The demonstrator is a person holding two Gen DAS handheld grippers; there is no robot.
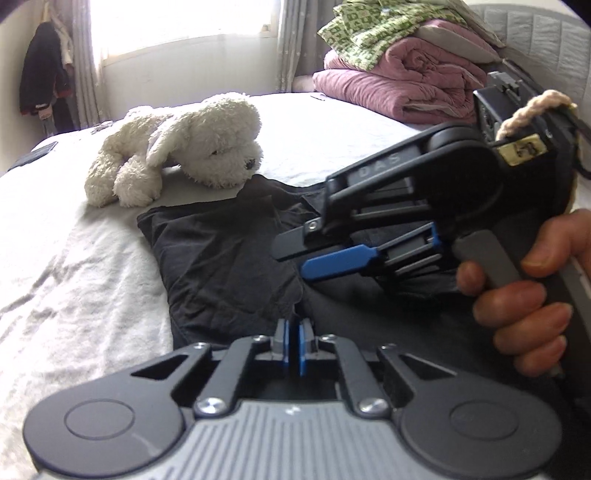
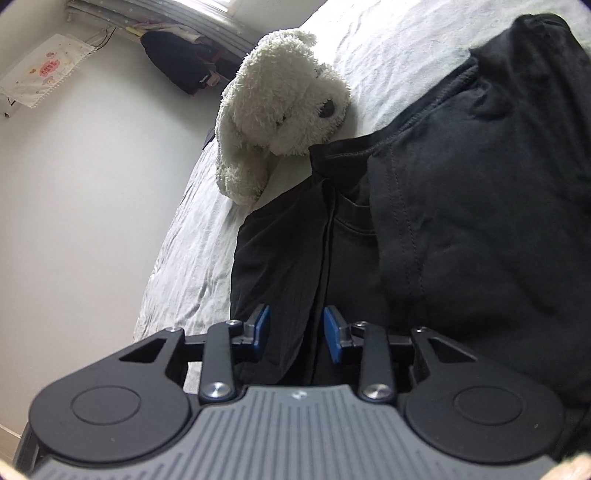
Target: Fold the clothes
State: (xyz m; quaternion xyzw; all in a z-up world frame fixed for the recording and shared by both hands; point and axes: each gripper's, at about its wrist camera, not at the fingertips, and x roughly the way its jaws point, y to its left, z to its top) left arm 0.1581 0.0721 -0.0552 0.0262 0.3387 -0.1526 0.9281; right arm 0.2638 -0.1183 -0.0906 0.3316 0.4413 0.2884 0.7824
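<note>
At the far left of the left wrist view, dark clothing (image 1: 42,74) is seen hanging by a curtained window (image 1: 177,26). A white plush dog (image 1: 177,147) is laid on the white bed sheet (image 1: 74,258), its head just beside the upper edge of the black garment (image 1: 221,266) — the piece to be folded, spread flat over the middle of the bed. The left tongs (image 1: 294,345) are seen low in the centre, their blue pads (image 1: 303,347) brought together with only a thin slit between them, pinched onto a raised fold of the black cloth. To the right, the right tongs (image 1: 295,254) are held above the garment by a hand (image 1: 532,291) wrapped around the grip. Behind them, a folded pink quilt (image 1: 399,88) is stacked with a green patterned cloth (image 1: 376,33) on top.

In the right wrist view the right tongs (image 2: 295,332) are shown partly parted — a ridge of the black garment (image 2: 461,184) is set between the pads, though whether it is pressed cannot be told.
</note>
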